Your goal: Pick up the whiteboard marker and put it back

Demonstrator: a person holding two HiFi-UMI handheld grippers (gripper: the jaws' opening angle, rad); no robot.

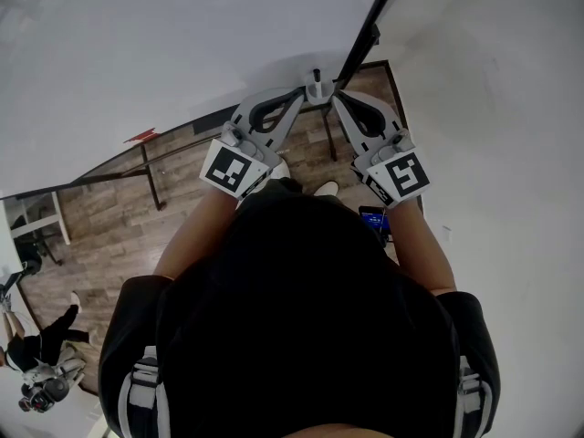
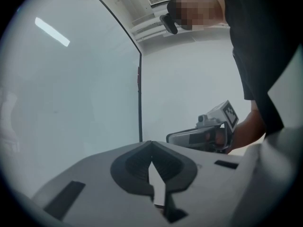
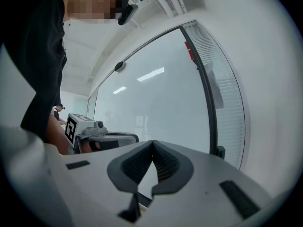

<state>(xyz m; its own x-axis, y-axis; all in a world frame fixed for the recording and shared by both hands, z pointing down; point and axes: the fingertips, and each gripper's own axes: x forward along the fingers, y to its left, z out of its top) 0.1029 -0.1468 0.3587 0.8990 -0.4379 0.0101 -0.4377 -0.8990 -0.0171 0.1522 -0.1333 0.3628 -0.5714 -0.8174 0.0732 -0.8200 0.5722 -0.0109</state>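
No whiteboard marker shows in any view. In the head view my left gripper (image 1: 301, 91) and right gripper (image 1: 336, 97) are held out level in front of the body, and their tips nearly meet close to the whiteboard (image 1: 164, 44). The left gripper (image 2: 151, 143) has its jaws closed tip to tip with nothing between them. So does the right gripper (image 3: 152, 142). Each gripper view shows the other one beside it: the right gripper (image 2: 208, 131) in a hand, and the left gripper (image 3: 94, 134) likewise.
The whiteboard's black frame post (image 1: 370, 30) runs up at the right, with a white wall (image 1: 511, 108) beyond it. Below lie a wood floor (image 1: 119, 217), a black stand leg (image 1: 151, 176) and a dark device with a blue screen (image 1: 374, 219). Another person (image 1: 36, 345) stands at lower left.
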